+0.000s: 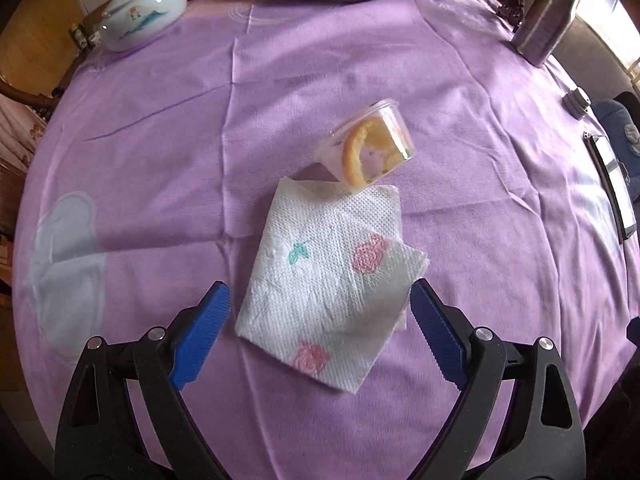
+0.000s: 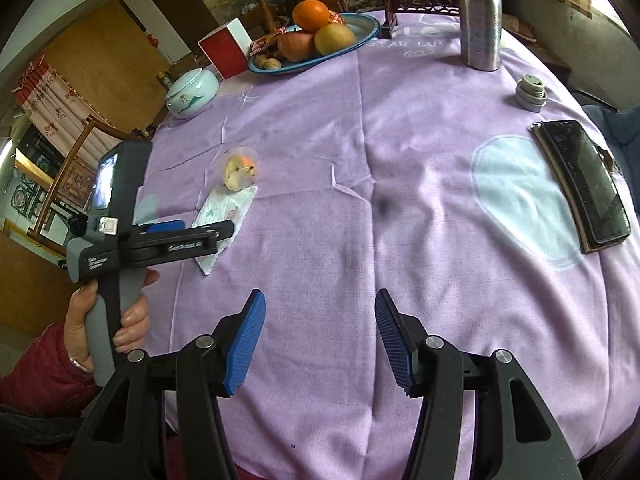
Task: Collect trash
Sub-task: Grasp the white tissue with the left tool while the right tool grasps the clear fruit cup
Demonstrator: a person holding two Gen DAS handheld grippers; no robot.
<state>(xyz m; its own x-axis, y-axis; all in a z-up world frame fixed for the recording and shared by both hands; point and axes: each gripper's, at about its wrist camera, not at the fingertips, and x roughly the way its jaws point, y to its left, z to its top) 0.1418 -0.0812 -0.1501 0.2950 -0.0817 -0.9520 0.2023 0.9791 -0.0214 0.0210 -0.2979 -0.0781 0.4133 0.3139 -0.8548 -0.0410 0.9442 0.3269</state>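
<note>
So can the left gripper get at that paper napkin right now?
Probably yes. The left gripper is open, its fingers either side of the napkin, and nothing lies between; only the tipped plastic cup rests on its far edge.

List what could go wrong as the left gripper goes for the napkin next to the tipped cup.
1. The plastic cup, holding fruit peel, lies tipped against the far edge of the napkin; dragging the napkin may roll it.
2. The napkin lies flat and is about as wide as the left gripper's open jaws, so they may pinch the purple tablecloth as well.
</note>
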